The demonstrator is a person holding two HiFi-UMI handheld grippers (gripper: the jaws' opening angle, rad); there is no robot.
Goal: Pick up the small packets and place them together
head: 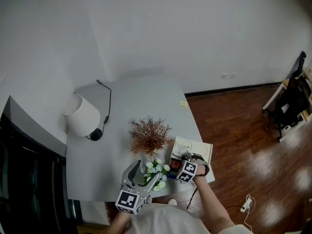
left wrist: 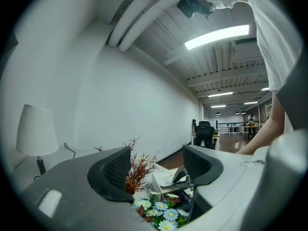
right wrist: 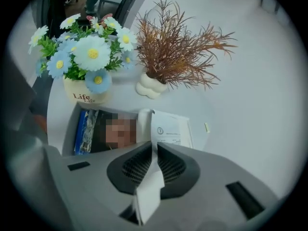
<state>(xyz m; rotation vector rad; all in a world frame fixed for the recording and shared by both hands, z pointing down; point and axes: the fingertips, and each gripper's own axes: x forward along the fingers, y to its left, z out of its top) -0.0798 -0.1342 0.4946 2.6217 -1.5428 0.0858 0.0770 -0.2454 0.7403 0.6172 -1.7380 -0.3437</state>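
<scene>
My right gripper (right wrist: 153, 150) is shut on a thin white packet (right wrist: 147, 191) that stands on edge between its pads. It hovers over a white box (right wrist: 72, 124) holding a dark book (right wrist: 103, 129) and a white leaflet (right wrist: 171, 131), at the table's front right (head: 183, 157). A small pale yellow packet (right wrist: 207, 127) lies alone on the grey table, also visible far off in the head view (head: 183, 104). My left gripper (left wrist: 156, 170) is open with nothing between its fingers, held at the front edge (head: 144, 172) beside the daisies.
A pot of blue and white daisies (right wrist: 84, 61) and a brown dried plant in a white vase (right wrist: 178, 47) stand just beyond the box. A white lamp (head: 82, 115) with a black cord sits at the table's left (head: 136, 96). Wooden floor lies to the right.
</scene>
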